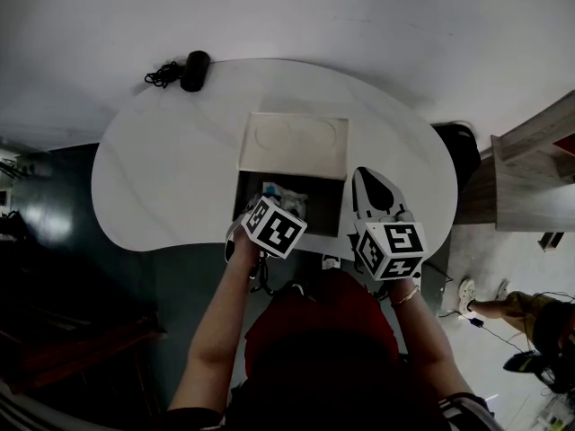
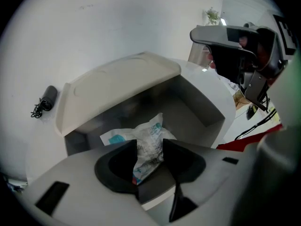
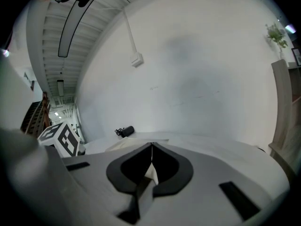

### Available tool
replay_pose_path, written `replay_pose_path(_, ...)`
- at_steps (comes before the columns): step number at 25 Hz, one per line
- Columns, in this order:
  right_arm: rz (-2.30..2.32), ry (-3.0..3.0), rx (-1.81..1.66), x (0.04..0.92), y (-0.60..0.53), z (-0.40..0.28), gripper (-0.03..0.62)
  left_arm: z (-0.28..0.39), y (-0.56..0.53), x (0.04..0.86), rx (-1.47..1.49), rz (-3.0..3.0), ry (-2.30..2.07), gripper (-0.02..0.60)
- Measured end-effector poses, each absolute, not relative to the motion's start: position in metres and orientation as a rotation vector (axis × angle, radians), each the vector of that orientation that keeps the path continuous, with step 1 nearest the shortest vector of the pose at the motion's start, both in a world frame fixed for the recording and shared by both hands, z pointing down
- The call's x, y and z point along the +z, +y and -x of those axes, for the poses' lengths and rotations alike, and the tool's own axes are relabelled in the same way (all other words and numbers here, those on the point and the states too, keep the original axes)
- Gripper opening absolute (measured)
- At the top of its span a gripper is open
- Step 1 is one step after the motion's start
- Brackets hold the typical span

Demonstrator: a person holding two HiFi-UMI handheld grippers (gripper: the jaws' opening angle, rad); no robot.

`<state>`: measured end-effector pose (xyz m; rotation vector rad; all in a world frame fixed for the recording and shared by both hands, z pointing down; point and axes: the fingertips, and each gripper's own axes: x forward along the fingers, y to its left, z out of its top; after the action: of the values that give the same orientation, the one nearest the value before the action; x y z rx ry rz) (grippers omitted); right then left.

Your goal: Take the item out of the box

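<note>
An open white box (image 1: 333, 212) stands on the white table (image 1: 153, 178), its lid (image 1: 294, 146) folded back on the far side. Inside lies a crumpled clear packet (image 2: 149, 138) with teal print, also visible from above as a packet (image 1: 287, 197). My left gripper (image 2: 150, 146) reaches into the box from the near side. Its jaws stand a little apart on either side of the packet, whose crumpled middle fills the gap. My right gripper (image 1: 369, 178) is shut with its tips meeting, holding nothing, just right of the box and above the table.
A black cylinder with a coiled cable (image 1: 190, 70) lies at the table's far left edge. A wooden unit (image 1: 530, 169) stands to the right. A person's foot (image 1: 467, 290) is on the floor at the right.
</note>
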<state>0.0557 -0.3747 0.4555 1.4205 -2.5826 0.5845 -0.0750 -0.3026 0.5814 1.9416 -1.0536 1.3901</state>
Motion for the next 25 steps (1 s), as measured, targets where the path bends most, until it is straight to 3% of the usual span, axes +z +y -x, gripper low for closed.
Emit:
replay_pose_path(10, -1.437, -2.581, 0.574, 0.452, -0.371, -0.061, 0.015, 0.077, -0.303, 0.578, 1.452, -2.008, -1.103, 0.104)
replay_pose_path(25, -1.457, -2.584, 0.538, 0.441, -0.358, -0.064, 0.015, 0.077, -0.303, 0.565, 1.391, -2.120, -1.234, 0.092)
